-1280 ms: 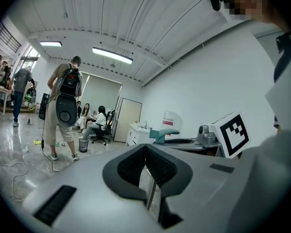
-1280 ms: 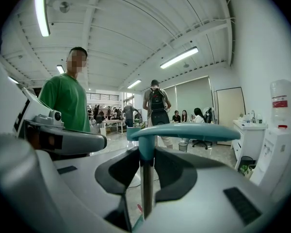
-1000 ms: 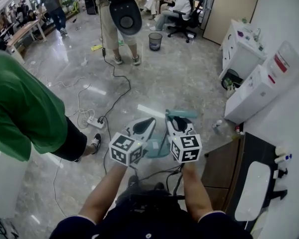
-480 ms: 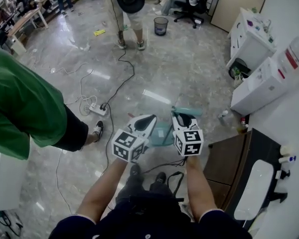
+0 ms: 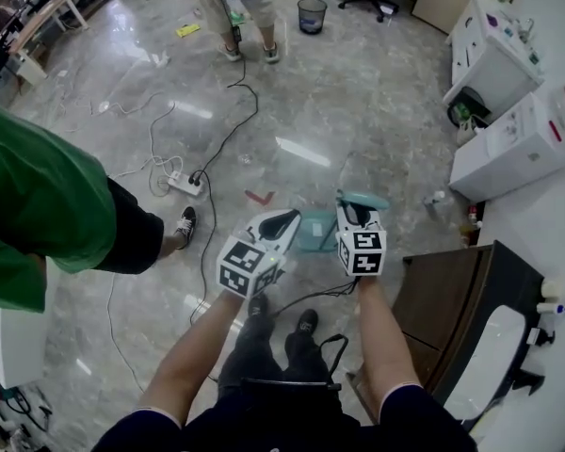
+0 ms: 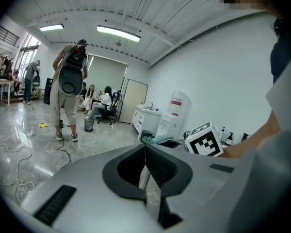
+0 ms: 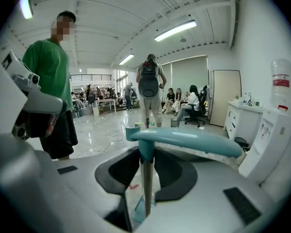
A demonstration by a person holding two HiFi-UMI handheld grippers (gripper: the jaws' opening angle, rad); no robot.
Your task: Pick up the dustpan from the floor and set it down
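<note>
My right gripper (image 5: 358, 217) is shut on the teal dustpan: its jaws clamp the thin metal shaft (image 7: 146, 188) just under the teal handle (image 7: 184, 140), which lies across the top of the right gripper (image 7: 146, 152). In the head view the teal pan (image 5: 315, 232) hangs between the two grippers, over the grey floor. Whether it touches the floor I cannot tell. My left gripper (image 5: 281, 224) is beside the pan on its left. In the left gripper view the left gripper (image 6: 145, 147) has its jaw tips together, holding nothing.
A person in a green shirt (image 5: 38, 205) stands close at the left. A power strip (image 5: 184, 183) with cables lies ahead on the floor. White cabinets (image 5: 494, 55) and a dark counter (image 5: 452, 318) line the right. A waste bin (image 5: 312, 14) stands far ahead.
Both grippers have sunk toward the floor, the right one carrying the dustpan down with it. The head view now looks more steeply down, showing the holder's shoes.
</note>
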